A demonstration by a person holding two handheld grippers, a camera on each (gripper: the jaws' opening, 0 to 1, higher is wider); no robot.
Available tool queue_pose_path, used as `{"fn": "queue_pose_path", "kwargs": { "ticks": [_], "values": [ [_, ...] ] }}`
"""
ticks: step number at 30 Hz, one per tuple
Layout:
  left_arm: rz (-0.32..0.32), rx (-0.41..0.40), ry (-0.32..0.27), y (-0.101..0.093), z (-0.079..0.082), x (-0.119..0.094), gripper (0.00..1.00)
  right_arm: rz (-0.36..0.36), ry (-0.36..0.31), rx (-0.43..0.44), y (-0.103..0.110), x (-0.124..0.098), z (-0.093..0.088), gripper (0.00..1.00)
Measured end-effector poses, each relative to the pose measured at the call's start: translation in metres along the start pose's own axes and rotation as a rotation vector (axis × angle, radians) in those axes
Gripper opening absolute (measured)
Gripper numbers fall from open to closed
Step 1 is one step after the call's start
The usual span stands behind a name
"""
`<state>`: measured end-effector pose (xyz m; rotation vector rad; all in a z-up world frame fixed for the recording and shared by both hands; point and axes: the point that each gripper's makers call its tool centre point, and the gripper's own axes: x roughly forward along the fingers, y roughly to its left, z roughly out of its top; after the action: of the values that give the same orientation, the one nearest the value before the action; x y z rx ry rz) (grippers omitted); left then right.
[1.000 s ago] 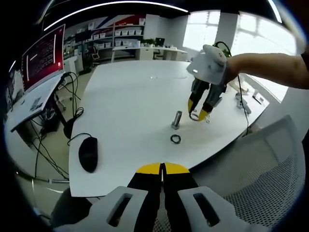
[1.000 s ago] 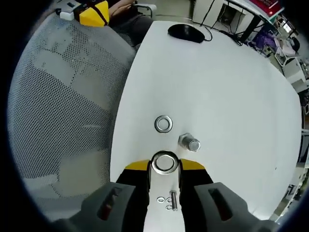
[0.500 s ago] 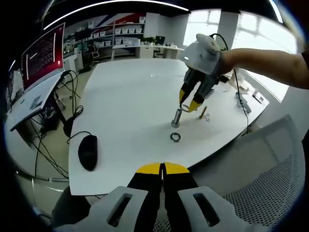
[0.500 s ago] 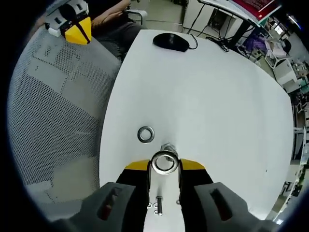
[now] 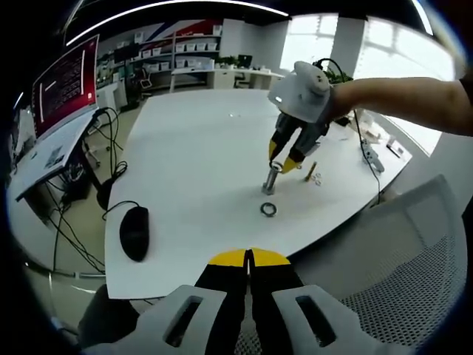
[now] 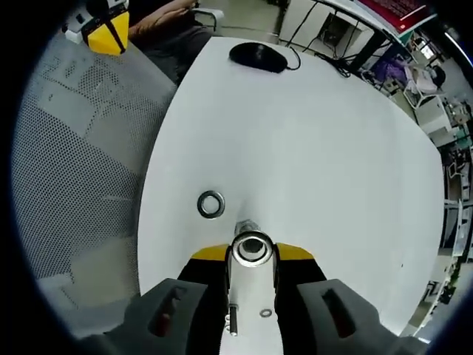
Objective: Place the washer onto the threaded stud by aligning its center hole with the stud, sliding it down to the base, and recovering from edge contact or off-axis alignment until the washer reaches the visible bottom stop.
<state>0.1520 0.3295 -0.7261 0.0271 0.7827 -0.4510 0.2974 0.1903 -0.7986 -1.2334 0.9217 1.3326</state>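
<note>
So far my right hand-held gripper [image 6: 251, 255] grasps the washer [image 6: 252, 248] just over the threaded stud [image 5: 271, 180]; it is not yet slid to the base. A spare washer [image 6: 211, 204] lies on the counter [image 6: 332, 148]. My left hand-held gripper [image 5: 250, 259] hangs clenched, empty.

You had no readable text in either view. The red-lit screen [image 5: 68, 83], far off to the left of your left gripper, carried pale lines of writing, but they were too small to read.
</note>
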Motion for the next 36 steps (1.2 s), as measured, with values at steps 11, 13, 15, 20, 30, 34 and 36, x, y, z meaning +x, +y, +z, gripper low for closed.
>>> {"fn": "queue_pose_path", "kwargs": {
  "ticks": [11, 13, 15, 20, 30, 34, 36],
  "values": [
    [0.001, 0.001, 0.006, 0.000, -0.001, 0.000, 0.00, 0.019, 0.025, -0.024, -0.002, 0.012, 0.001, 0.23],
    [0.001, 0.000, 0.007, 0.000, -0.001, 0.000, 0.00, 0.022, 0.035, -0.032, -0.001, 0.015, 0.000, 0.23],
    [0.002, -0.001, 0.006, 0.001, -0.001, 0.000, 0.00, 0.022, 0.043, -0.043, -0.001, 0.020, 0.000, 0.23],
    [0.003, -0.001, 0.007, 0.001, -0.001, 0.000, 0.00, 0.030, 0.058, -0.053, 0.001, 0.028, -0.002, 0.23],
    [0.003, -0.003, 0.001, 0.001, -0.001, 0.001, 0.00, 0.054, 0.067, -0.033, 0.002, 0.041, -0.006, 0.23],
    [0.004, -0.005, 0.000, 0.001, -0.001, 0.000, 0.00, 0.055, 0.076, -0.041, 0.003, 0.048, -0.008, 0.23],
    [0.005, -0.005, -0.001, 0.001, 0.000, 0.000, 0.00, 0.055, 0.084, -0.044, 0.003, 0.050, -0.010, 0.23]
  ]
}}
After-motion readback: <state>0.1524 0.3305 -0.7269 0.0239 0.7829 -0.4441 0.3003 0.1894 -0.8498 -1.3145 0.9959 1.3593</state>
